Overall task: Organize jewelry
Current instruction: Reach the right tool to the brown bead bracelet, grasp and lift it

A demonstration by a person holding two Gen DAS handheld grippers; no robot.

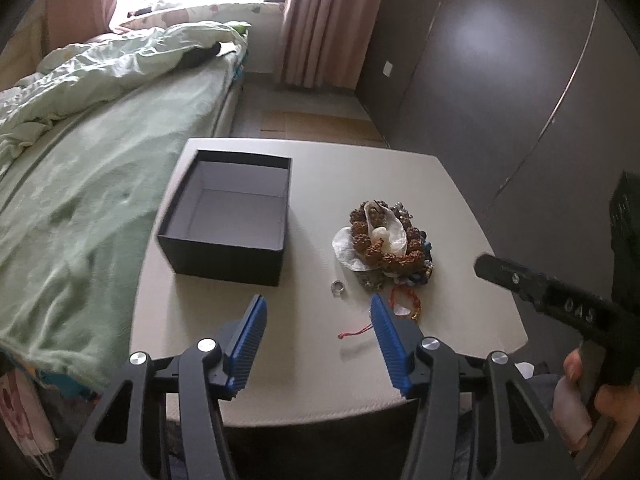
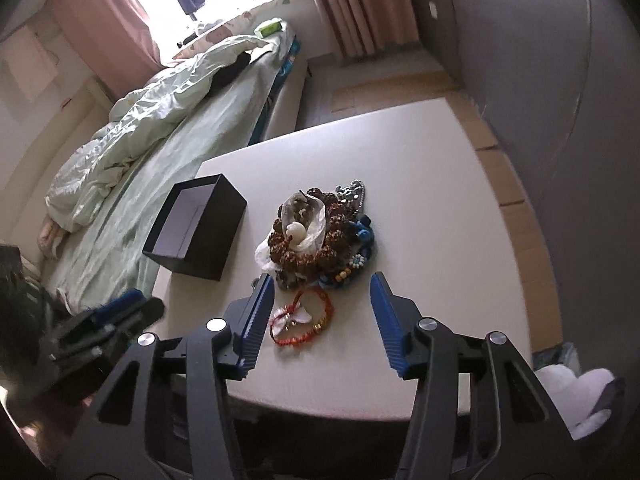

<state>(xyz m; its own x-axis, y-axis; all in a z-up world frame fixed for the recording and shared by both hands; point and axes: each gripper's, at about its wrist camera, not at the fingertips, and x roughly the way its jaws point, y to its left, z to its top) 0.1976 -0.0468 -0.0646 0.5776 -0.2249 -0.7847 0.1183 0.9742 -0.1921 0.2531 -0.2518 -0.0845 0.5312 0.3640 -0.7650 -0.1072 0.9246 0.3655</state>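
Observation:
A heap of jewelry (image 1: 386, 242) lies on the pale table (image 1: 460, 208): brown bead bracelets, shells, blue and coloured beads. A small silver ring (image 1: 337, 286) sits just in front of it, and a red cord bracelet (image 2: 302, 322) lies nearest me. An open black box (image 1: 230, 216) with a grey inside stands to the left, empty. My left gripper (image 1: 318, 308) hovers open over the table's near edge, nothing between its blue pads. My right gripper (image 2: 322, 286) is open above the red bracelet (image 1: 408, 306), not touching it. The jewelry heap (image 2: 320, 236) lies just beyond it, right of the black box (image 2: 196, 226).
A bed (image 1: 92, 184) with a green quilt runs along the table's left side. Dark wardrobe doors (image 1: 500, 92) stand at the right, pink curtains (image 1: 320, 20) and a window at the back. The right gripper's body (image 1: 560, 304) and a hand (image 1: 580, 396) show at the right.

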